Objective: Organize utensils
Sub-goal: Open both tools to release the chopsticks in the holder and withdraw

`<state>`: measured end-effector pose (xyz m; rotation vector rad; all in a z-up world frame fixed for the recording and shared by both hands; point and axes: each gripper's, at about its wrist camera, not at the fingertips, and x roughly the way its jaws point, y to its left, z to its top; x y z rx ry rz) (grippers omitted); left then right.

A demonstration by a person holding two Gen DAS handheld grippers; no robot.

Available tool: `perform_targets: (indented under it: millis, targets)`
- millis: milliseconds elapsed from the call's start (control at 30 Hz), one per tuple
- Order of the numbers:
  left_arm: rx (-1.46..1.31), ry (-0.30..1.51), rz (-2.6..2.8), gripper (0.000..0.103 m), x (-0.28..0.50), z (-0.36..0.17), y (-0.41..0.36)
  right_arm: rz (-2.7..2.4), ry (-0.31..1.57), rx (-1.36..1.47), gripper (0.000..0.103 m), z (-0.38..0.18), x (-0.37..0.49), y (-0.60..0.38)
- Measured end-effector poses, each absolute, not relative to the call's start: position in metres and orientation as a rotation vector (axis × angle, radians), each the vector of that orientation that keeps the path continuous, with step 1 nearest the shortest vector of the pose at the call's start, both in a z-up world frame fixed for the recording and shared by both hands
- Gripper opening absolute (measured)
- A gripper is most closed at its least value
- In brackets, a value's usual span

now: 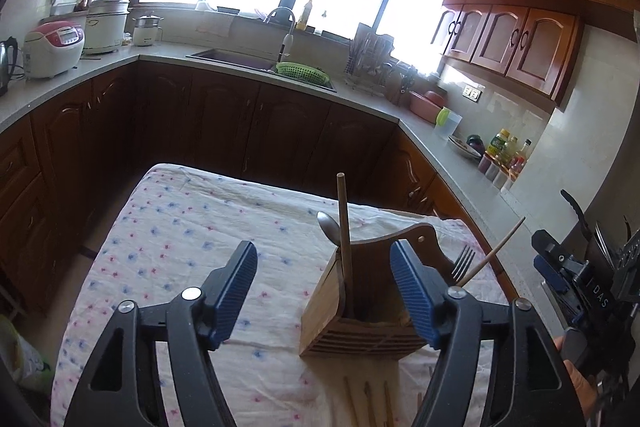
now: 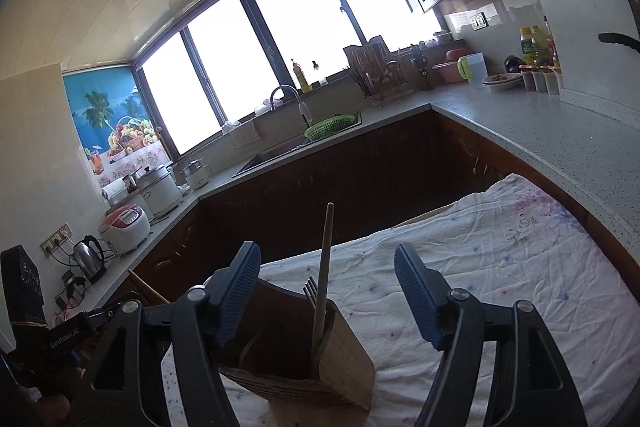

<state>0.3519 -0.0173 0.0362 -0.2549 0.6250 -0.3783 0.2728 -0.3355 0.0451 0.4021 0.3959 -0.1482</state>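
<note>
A wooden utensil holder point(image 1: 320, 307) stands on the table's floral cloth point(image 1: 180, 227). In it are a metal spoon point(image 1: 326, 227), a wooden stick point(image 1: 343, 219), a fork point(image 1: 463, 261) and a leaning chopstick point(image 1: 496, 251). My left gripper point(image 1: 324, 255) is open just before the holder, nothing between its pads. Several wooden pieces point(image 1: 368, 399) lie on the cloth under it. The right gripper point(image 1: 560, 275) shows at the right edge. In the right wrist view the holder point(image 2: 348, 351), fork point(image 2: 310, 291) and stick point(image 2: 326, 259) sit below my open, empty right gripper point(image 2: 326, 251).
Dark wood cabinets and a grey counter point(image 1: 372, 99) wrap around the table. A sink with a green basket point(image 1: 304, 73), a rice cooker point(image 1: 54, 49), a kettle point(image 2: 90, 259) and bottles point(image 1: 504, 151) stand on it. The cloth point(image 2: 500, 267) right of the holder is bare.
</note>
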Motion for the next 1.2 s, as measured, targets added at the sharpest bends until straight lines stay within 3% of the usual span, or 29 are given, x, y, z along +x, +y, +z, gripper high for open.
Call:
perform_targets:
  millis: [133, 767, 1200]
  targets:
    - [-0.276, 0.613, -0.335, 0.091, 0.326, 0.034, -0.002, -0.199, 0.398, 0.364, 0.096, 0.054, 0.253, -0.336]
    - [-0.216, 0.631, -0.350, 0.091, 0.210, 0.031, 0.019, -0.224, 0.486, 0.348, 0.099, 0.029, 0.116, -0.331]
    - [-0.174, 0.743, -0.359, 0.091, 0.197, 0.013, 0.008, -0.252, 0.595, 0.404, 0.099, -0.014, 0.082, -0.332]
